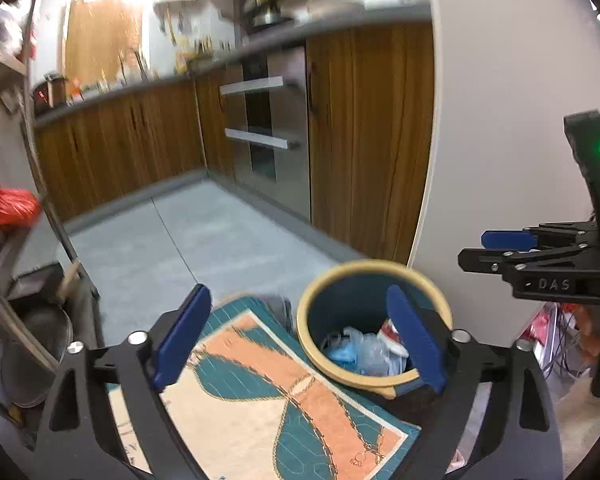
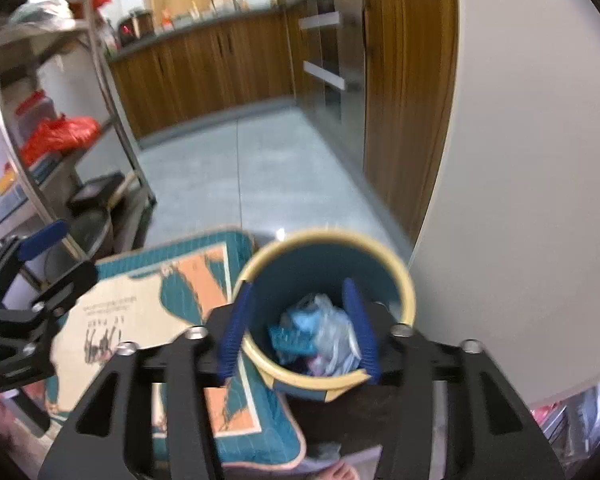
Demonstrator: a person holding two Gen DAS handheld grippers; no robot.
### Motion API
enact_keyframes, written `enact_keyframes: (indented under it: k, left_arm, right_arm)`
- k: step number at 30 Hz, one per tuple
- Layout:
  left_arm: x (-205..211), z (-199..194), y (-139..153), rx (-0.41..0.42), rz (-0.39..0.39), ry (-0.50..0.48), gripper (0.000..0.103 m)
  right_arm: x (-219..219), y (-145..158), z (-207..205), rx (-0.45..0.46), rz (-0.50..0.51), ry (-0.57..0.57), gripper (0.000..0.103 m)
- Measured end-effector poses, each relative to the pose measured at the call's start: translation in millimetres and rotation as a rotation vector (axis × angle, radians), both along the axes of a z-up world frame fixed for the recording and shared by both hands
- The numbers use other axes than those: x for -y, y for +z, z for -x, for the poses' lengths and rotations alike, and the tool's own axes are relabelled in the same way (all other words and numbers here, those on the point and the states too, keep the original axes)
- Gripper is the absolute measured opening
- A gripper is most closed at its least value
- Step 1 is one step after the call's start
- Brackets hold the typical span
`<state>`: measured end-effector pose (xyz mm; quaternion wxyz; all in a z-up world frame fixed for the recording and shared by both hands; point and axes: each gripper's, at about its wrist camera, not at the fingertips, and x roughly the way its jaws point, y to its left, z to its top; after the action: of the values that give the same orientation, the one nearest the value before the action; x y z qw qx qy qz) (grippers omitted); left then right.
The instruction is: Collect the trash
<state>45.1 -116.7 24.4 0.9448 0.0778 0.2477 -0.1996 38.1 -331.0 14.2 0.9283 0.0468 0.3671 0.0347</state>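
A round bin with a yellow rim (image 1: 372,266) (image 2: 328,236) and blue inside stands on the floor by a white wall. Crumpled clear and blue plastic trash (image 1: 364,350) (image 2: 324,328) lies inside it. My right gripper (image 2: 298,286) hangs above the bin's mouth, open, with nothing between its blue pads. From the left wrist view it shows at the right edge (image 1: 474,249). My left gripper (image 1: 296,296) is wide open and empty over the mat beside the bin. In the right wrist view it sits at the left edge (image 2: 74,248).
A teal, orange and cream mat (image 1: 260,380) (image 2: 140,312) lies left of the bin. A metal shelf rack (image 2: 112,92) with a red bag (image 2: 60,136) stands on the left. Wooden cabinets (image 1: 120,152) and an oven (image 1: 268,132) line the grey tiled floor. A bare foot (image 2: 340,472) is at the bottom.
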Motion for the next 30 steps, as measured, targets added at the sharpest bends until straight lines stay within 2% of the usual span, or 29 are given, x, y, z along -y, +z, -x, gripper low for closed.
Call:
enact_keyframes:
  k: [2, 4, 8, 11, 14, 16, 18, 20, 24, 30]
  left_arm:
    - [-12.0, 21.6, 18.1, 0.049, 0.042, 0.013, 0.097]
    - [-20.7, 37.2, 30.6, 0.08, 0.068, 0.023, 0.097]
    - [-34.0, 58.2, 46.4, 0.113, 0.103, 0.043, 0.097]
    - [-33.7, 65.6, 51.6, 0.126, 0.1, 0.044, 0.098]
    - [-31.6, 61.9, 50.0, 0.092, 0.125, 0.061, 0.098]
    - [-29.3, 56.0, 46.9, 0.073, 0.126, 0.114, 0.098]
    - [-28.3, 56.5, 45.8, 0.139, 0.11, 0.176, 0.098]
    - [-26.4, 56.9, 45.3, 0.171, 0.105, 0.171, 0.098]
    - [-19.3, 56.7, 42.8, 0.179, 0.107, 0.15, 0.098]
    - [-11.7, 50.3, 39.8, 0.167, 0.084, 0.149, 0.098]
  right_arm:
    - [-0.2, 15.8, 20.6, 0.089, -0.004, -0.026, 0.082]
    - [0.6, 24.9, 33.3, 0.143, -0.013, -0.053, 0.091]
    - [4.9, 36.0, 49.7, 0.215, -0.016, -0.112, 0.097]
    - [2.5, 45.0, 57.3, 0.286, 0.013, -0.136, 0.098]
    - [-1.9, 52.4, 63.5, 0.344, 0.036, -0.144, 0.098]
    - [-5.6, 56.4, 65.5, 0.371, 0.048, -0.142, 0.098]
    - [-11.0, 59.5, 66.5, 0.395, 0.062, -0.134, 0.098]
    - [-15.3, 60.6, 67.7, 0.405, 0.076, -0.12, 0.098]
    - [-23.4, 62.5, 69.0, 0.43, 0.116, -0.113, 0.098]
    - [-22.7, 64.3, 65.9, 0.44, 0.096, -0.11, 0.098]
